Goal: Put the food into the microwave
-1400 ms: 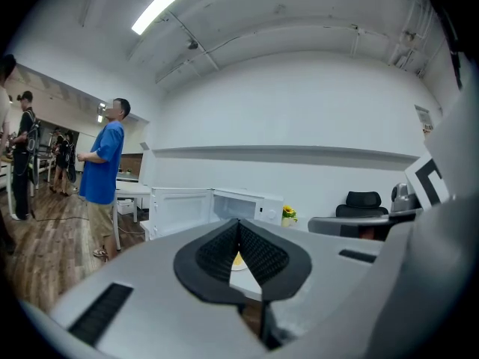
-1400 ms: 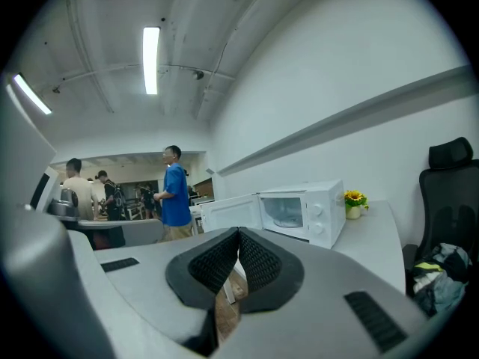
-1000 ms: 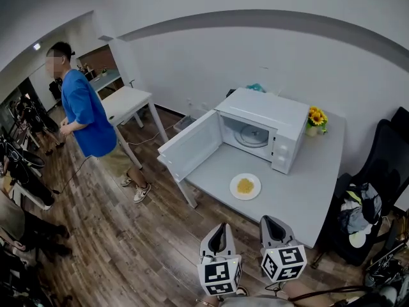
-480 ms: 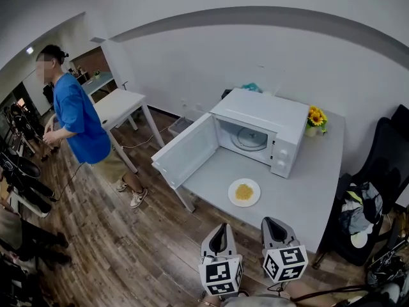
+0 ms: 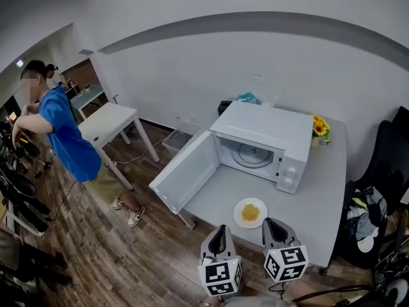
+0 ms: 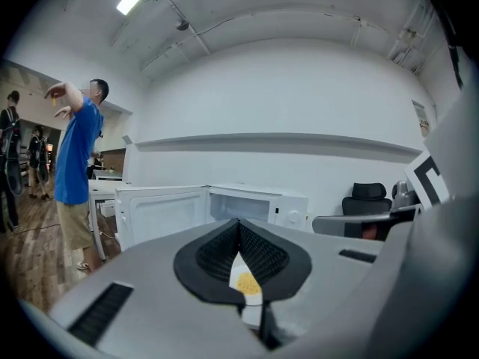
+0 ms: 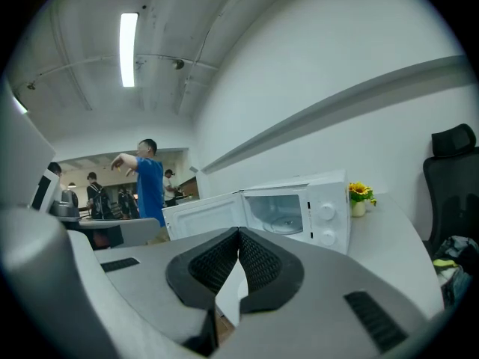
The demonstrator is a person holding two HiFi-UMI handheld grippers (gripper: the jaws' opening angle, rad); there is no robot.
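Note:
A white microwave [image 5: 268,136] stands on the grey table [image 5: 319,203] with its door [image 5: 186,179] swung wide open to the left and its glass turntable bare. In front of it lies a white plate with yellow food [image 5: 250,213]. My left gripper [image 5: 218,231] hangs shut and holding nothing just off the table's near edge, left of the plate. My right gripper [image 5: 274,223], also shut and holding nothing, sits just short of the plate. In the left gripper view the plate [image 6: 247,283] shows through the gap below the shut left gripper [image 6: 239,223]. The right gripper [image 7: 239,234] faces the microwave [image 7: 299,208].
A vase of sunflowers [image 5: 318,128] stands right of the microwave. A black chair with clothes [image 5: 374,203] is at the table's right end. A person in a blue shirt [image 5: 61,136] stands far left by a small white table [image 5: 105,121] on the wooden floor.
The view has closed in on the table, so the plate now lies just ahead of both grippers. The person in blue has stepped further left and raised an arm.

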